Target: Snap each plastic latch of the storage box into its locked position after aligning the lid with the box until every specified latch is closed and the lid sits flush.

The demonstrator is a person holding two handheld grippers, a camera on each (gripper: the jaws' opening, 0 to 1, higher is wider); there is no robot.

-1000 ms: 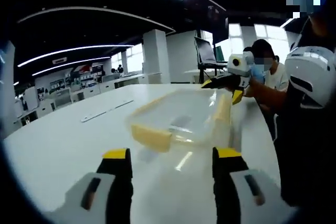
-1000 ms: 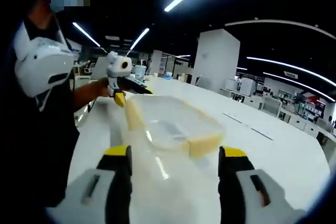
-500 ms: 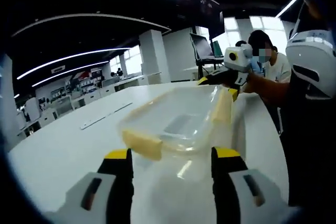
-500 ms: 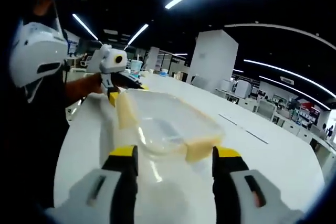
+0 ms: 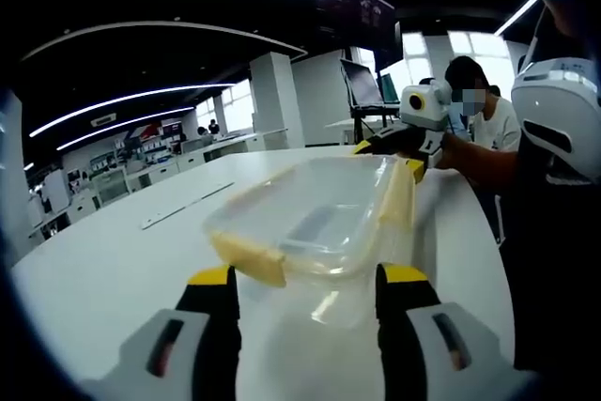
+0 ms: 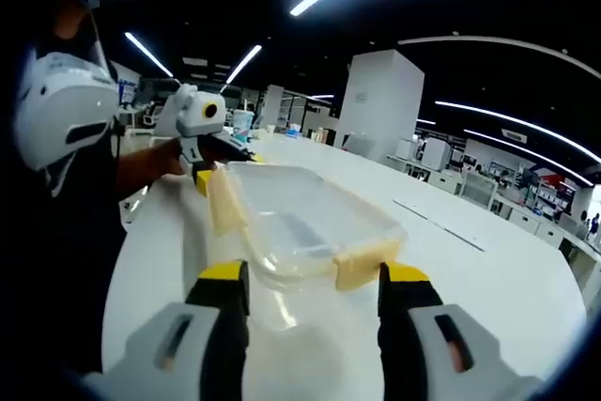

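Compared with a second ago, the clear storage box [image 5: 315, 223] sits closer to both cameras, its near end now just beyond the jaw tips in each view.

In the left gripper view, the left gripper [image 5: 308, 279] has its two yellow-tipped black jaws spread wide and holding nothing. A pale yellow latch [image 5: 248, 258] on the box's near end lies just ahead of the jaws, toward the left one. The box is transparent, with its clear lid [image 5: 319, 199] on top, and it rests on a white table [image 5: 103, 269]. A second yellow latch [image 5: 398, 206] runs along the box's right side. At the far end the right gripper [image 5: 402, 146] comes in from the right, its yellow tips at the box's far corner; whether they touch cannot be told.

In the right gripper view, the right gripper [image 6: 313, 277] is likewise wide open and empty. The storage box [image 6: 300, 223] lies just beyond the tips, a yellow latch [image 6: 366, 262] at its near end toward the right jaw and another latch [image 6: 221, 202] along its left side. The left gripper [image 6: 199, 168] reaches the far corner from the left.

Behind the table is a large open room with white columns and long ceiling lights.
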